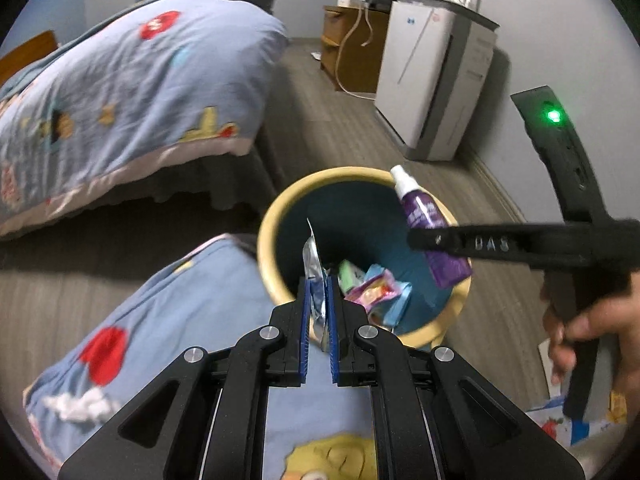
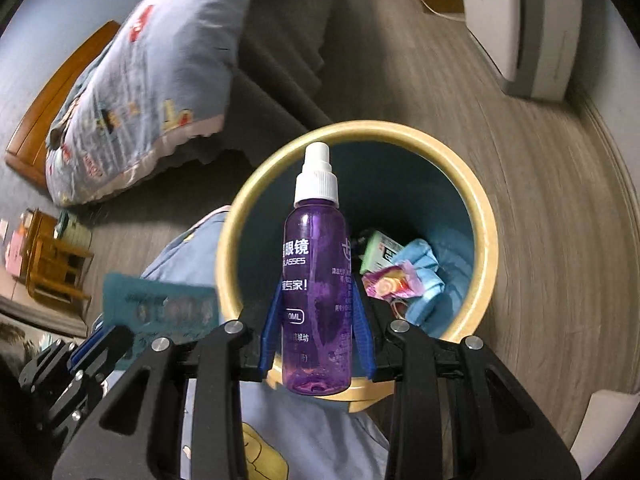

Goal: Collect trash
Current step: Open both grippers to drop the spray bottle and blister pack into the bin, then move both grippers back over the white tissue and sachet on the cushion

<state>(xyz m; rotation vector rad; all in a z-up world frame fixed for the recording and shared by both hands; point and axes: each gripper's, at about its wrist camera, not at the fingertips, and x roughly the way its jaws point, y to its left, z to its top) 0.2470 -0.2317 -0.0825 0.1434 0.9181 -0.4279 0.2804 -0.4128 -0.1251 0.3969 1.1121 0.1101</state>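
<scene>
A round bin with a cream rim (image 1: 276,208) (image 2: 486,216) and dark teal inside stands on the floor by the bed. It holds a green box (image 2: 380,254), a pink wrapper (image 2: 390,286) and blue crumpled material (image 2: 426,276). My left gripper (image 1: 319,280) is shut on a silver foil blister pack (image 1: 314,264), held over the bin's near rim. My right gripper (image 2: 318,304) is shut on a purple spray bottle (image 2: 316,280) with a white cap, held over the bin; it also shows in the left wrist view (image 1: 426,216).
A bed with a blue patterned quilt (image 1: 120,92) lies to the left, and a quilt corner (image 1: 200,320) sits under my grippers. A white appliance (image 1: 432,80) and a wooden cabinet (image 1: 352,48) stand against the far wall. The floor is grey wood.
</scene>
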